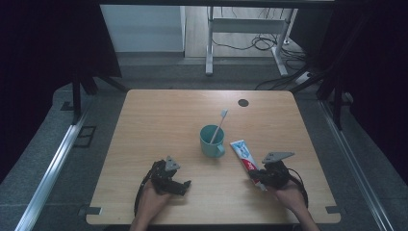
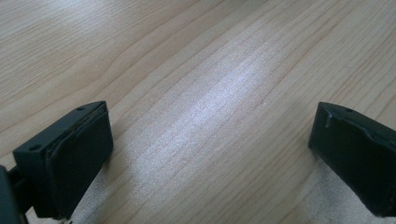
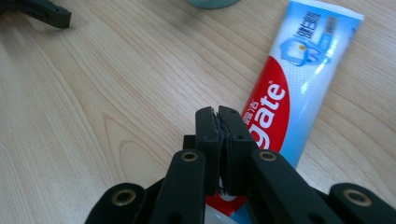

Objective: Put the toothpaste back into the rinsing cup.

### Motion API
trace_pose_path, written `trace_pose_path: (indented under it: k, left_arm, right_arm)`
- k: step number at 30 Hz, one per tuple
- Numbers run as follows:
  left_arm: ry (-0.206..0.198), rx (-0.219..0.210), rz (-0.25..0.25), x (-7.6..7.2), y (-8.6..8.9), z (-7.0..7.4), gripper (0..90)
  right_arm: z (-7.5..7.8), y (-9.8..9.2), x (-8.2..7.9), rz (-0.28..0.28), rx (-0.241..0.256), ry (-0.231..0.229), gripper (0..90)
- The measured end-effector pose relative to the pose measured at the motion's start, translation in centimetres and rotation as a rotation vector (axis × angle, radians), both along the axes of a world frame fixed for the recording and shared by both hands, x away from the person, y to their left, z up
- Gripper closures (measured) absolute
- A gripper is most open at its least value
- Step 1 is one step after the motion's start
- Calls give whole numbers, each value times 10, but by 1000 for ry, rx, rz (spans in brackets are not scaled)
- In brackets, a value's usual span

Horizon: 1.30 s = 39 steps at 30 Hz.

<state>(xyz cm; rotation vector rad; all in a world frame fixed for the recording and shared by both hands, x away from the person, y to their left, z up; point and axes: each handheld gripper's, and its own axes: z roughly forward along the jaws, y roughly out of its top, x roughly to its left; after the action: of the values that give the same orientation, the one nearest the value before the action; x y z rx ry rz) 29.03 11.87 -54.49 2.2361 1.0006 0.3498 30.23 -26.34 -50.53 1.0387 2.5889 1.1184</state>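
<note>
Both risks arise at the right gripper, whose closed fingers rest above the toothpaste tube lying flat on the table: they may skid it toward the cup, while the left gripper stands open, empty.

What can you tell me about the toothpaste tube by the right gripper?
The toothpaste tube is a flat, soft-looking tube, light blue and white with a red band bearing white lettering. It lies flat on the wooden table, slanted, its crimped end toward the teal cup but apart from it, its other end under the right gripper. That gripper's jaws are pressed together just beside or over the red part; whether they touch the tube cannot be told.
</note>
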Motion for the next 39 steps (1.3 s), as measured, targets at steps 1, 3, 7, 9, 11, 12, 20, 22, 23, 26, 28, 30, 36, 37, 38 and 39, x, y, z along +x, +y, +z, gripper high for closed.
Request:
trace_pose_path:
  k: [1, 3, 7, 9, 11, 12, 20, 22, 23, 26, 28, 30, 36, 37, 38, 39]
  left_arm:
    - [0, 0, 0, 0, 0, 0, 0]
    - [0, 0, 0, 0, 0, 0, 0]
    - [0, 0, 0, 0, 0, 0, 0]
    - [0, 0, 0, 0, 0, 0, 0]
    - [0, 0, 0, 0, 0, 0, 0]
    - [0, 0, 0, 0, 0, 0, 0]
    - [2, -1, 2, 0, 0, 0, 0]
    - [1, -1, 2, 0, 0, 0, 0]
    - [1, -1, 2, 0, 0, 0, 0]
    - [2, -2, 2, 0, 0, 0, 0]
    - [1, -2, 2, 0, 0, 0, 0]
    - [1, -1, 2, 0, 0, 0, 0]
    - [1, 0, 1, 0, 0, 0, 0]
    - [1, 0, 0, 0, 0, 0, 0]
    - [1, 0, 0, 0, 0, 0, 0]
    - [1, 0, 0, 0, 0, 0, 0]
  right_arm:
    - [0, -1, 0, 0, -1, -2, 867]
    - [0, -4, 1, -10, 0, 3, 867]
    - [1, -7, 1, -17, -4, 3, 863]
    - [1, -8, 0, -18, -6, 7, 852]
    - [3, -8, 0, -16, -14, 6, 824]
    - [3, -8, 0, -16, -14, 6, 824]
    - [14, -10, 4, -57, -69, 8, 627]
    - [16, -10, 8, -63, -97, 37, 544]
    - [16, -10, 8, -63, -97, 37, 544]
    - [16, -9, 14, -75, -138, 74, 469]
    - [16, -8, 15, -79, -144, 83, 454]
    - [17, -6, 21, -83, -159, 110, 422]
    - [21, 2, 31, -95, -218, 155, 369]
    - [21, 4, 33, -98, -227, 166, 364]
    - [22, 6, 36, -98, -240, 176, 361]
    - [22, 7, 37, -99, -250, 183, 356]
